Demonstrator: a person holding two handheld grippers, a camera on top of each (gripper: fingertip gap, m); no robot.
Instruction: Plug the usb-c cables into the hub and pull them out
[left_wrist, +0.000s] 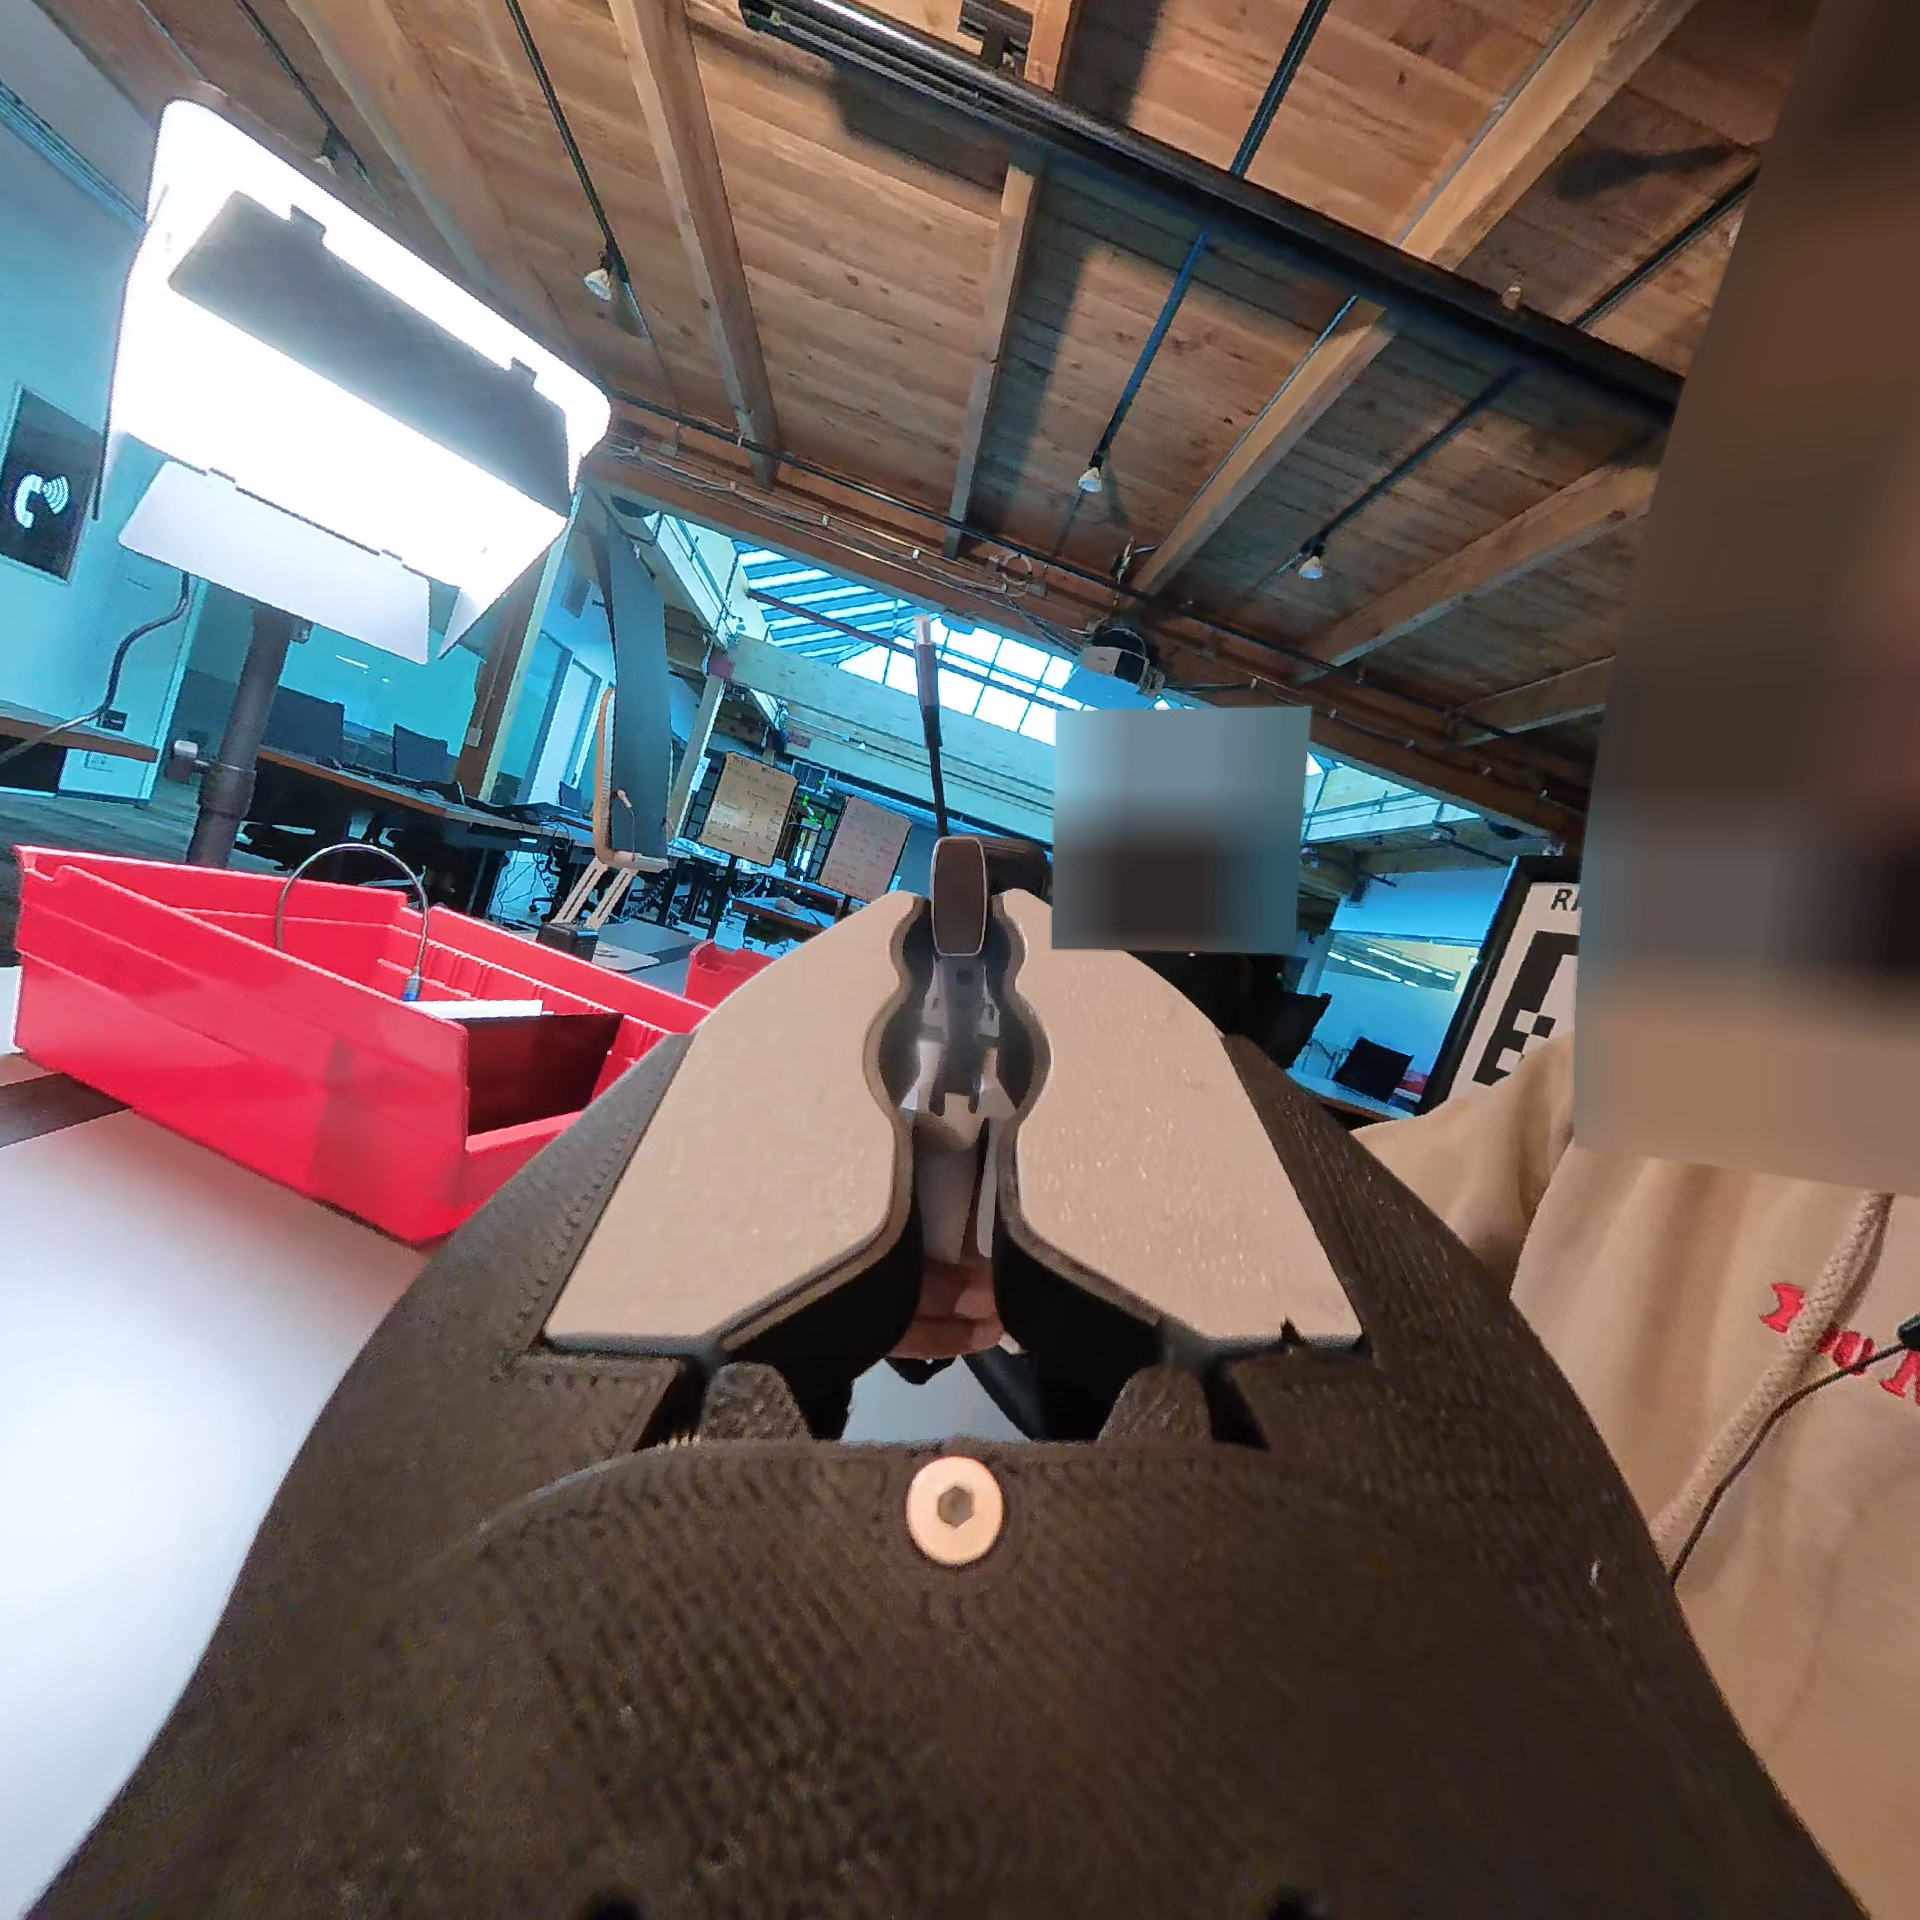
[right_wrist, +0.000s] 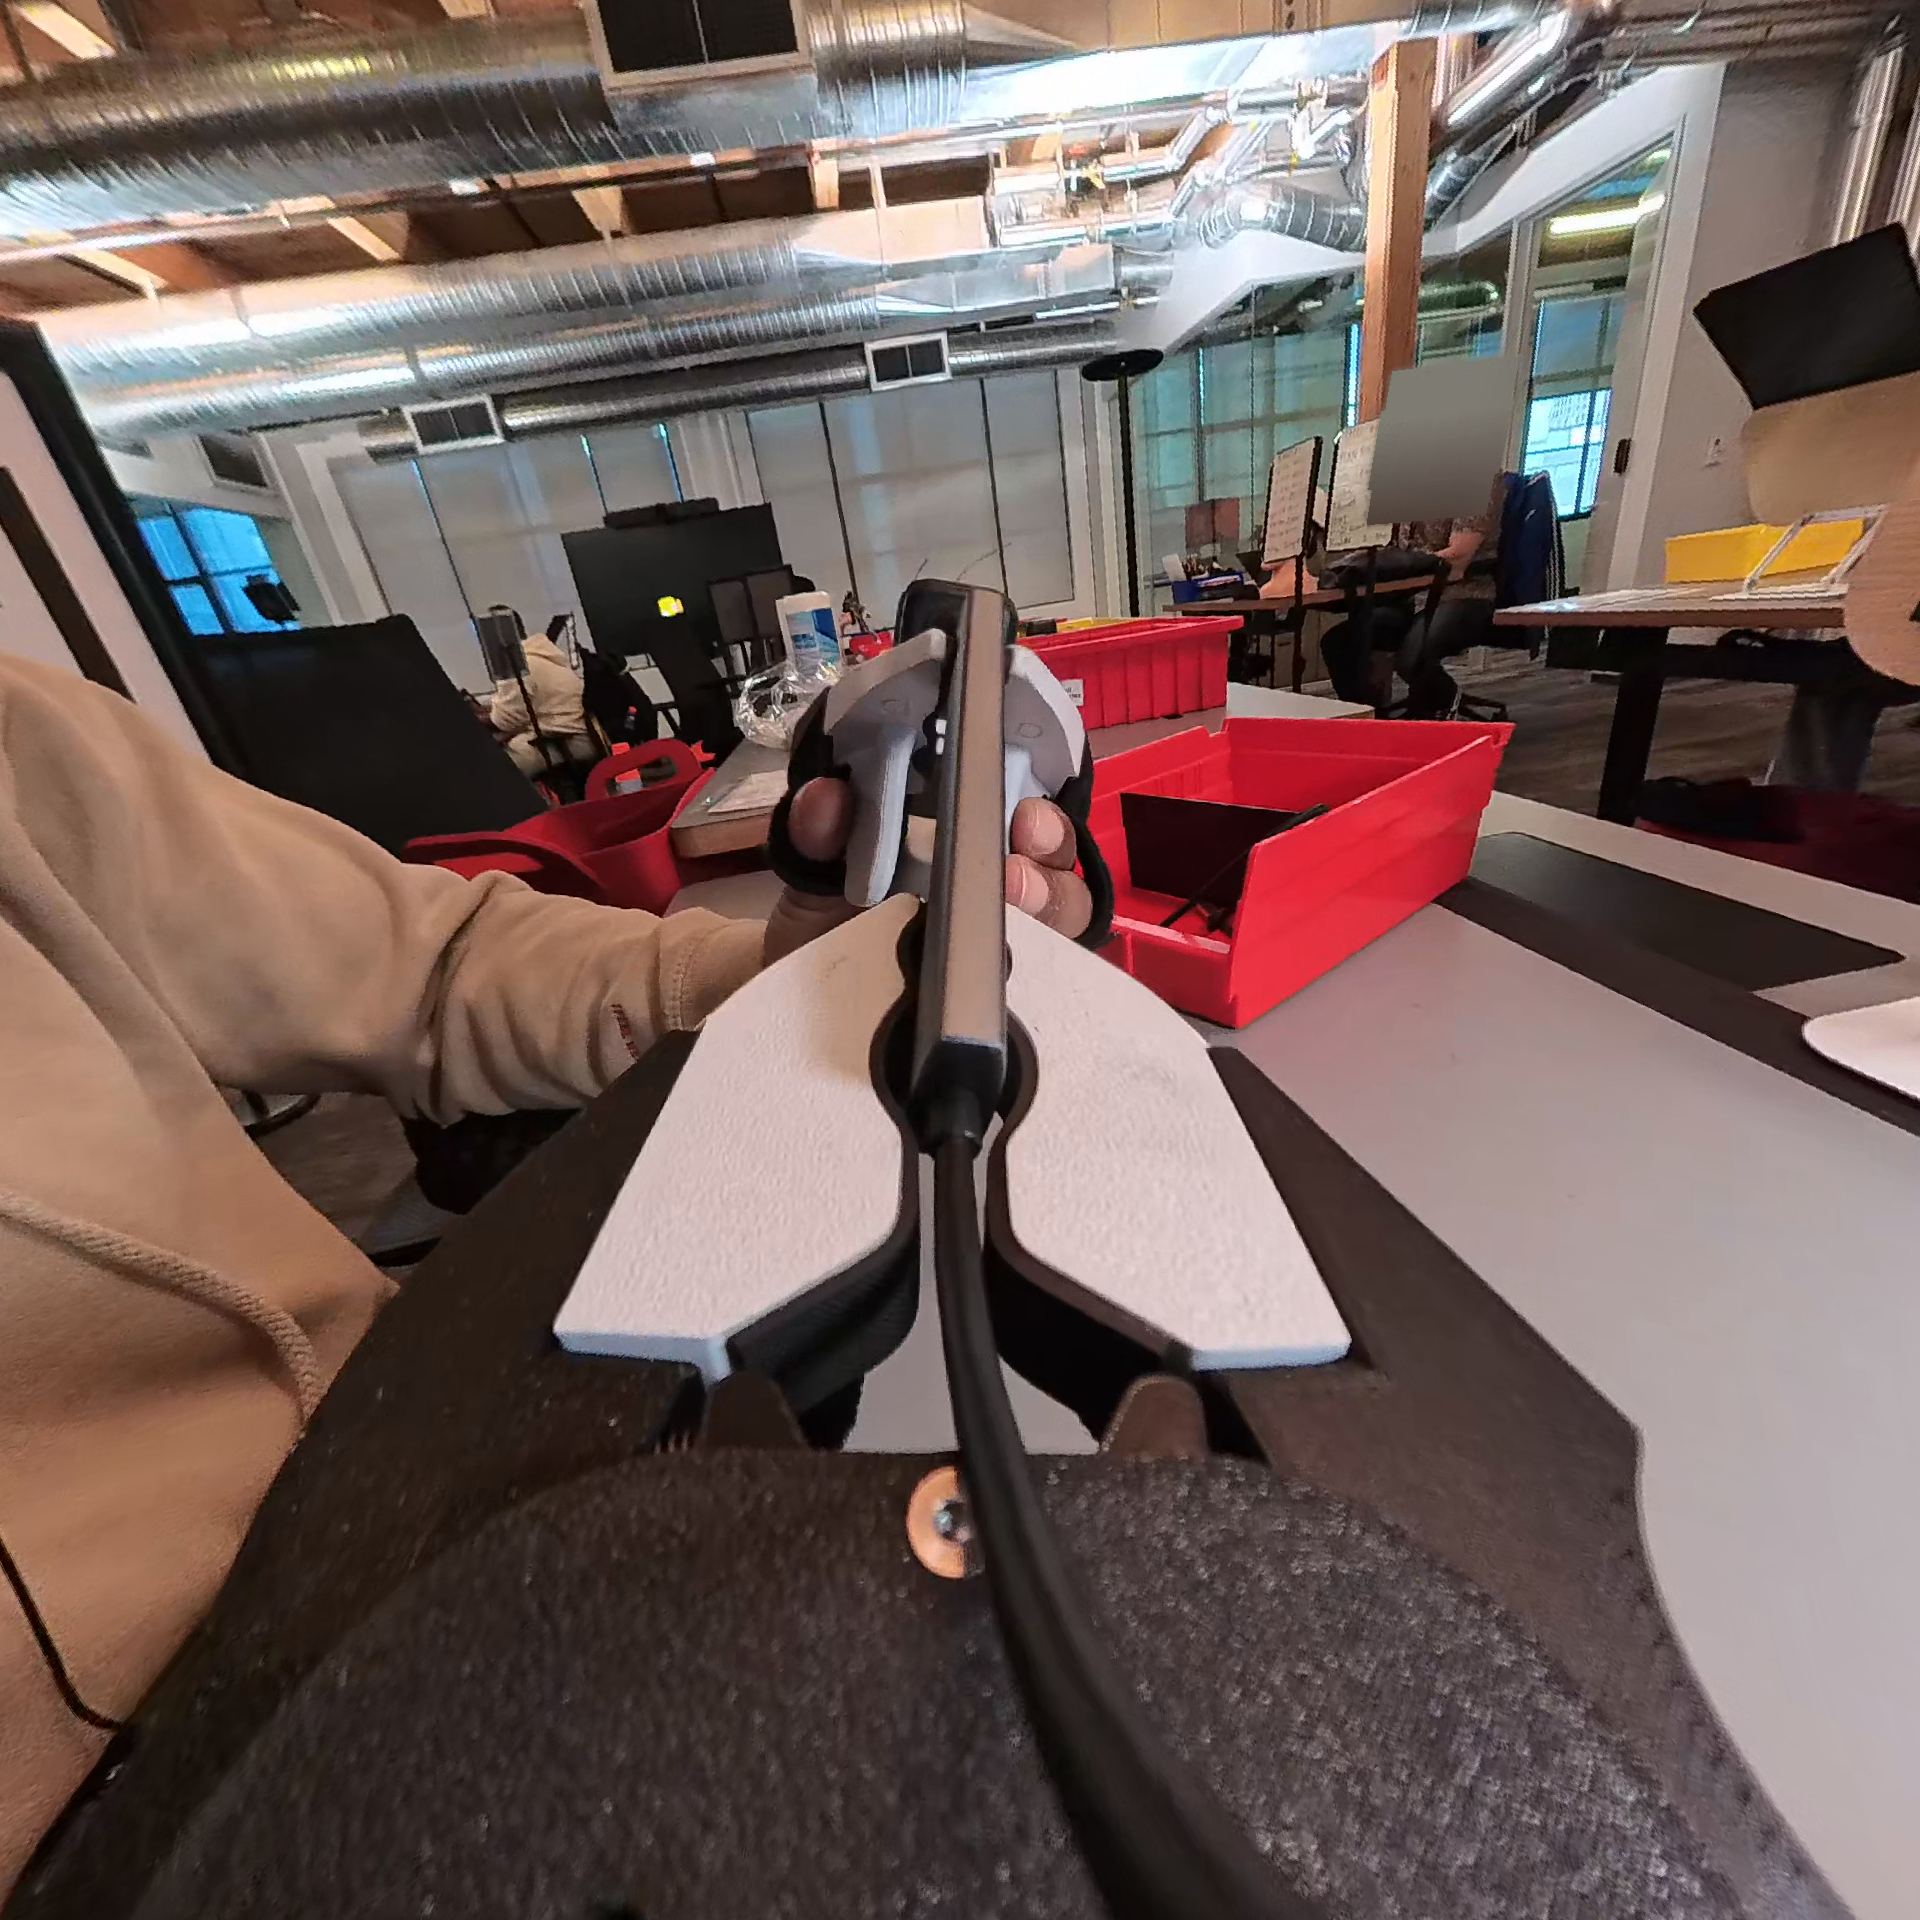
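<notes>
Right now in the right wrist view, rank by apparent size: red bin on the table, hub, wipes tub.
1. Red bin, largest.
2. Hub, long and thin, but nearest the camera, so it looks bigger than it is.
3. Wipes tub, smallest; far back.

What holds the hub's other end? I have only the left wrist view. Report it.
Observer: The right gripper is shut on the USB-C hub at its cable end.
Operator: Tell me where that cable runs.
Observer: The hub's black cable trails back through the right gripper and over its body, toward the camera.
Operator: Report my left gripper from there.
Observer: The left gripper clamps the hub farther along, white on each side.
</notes>
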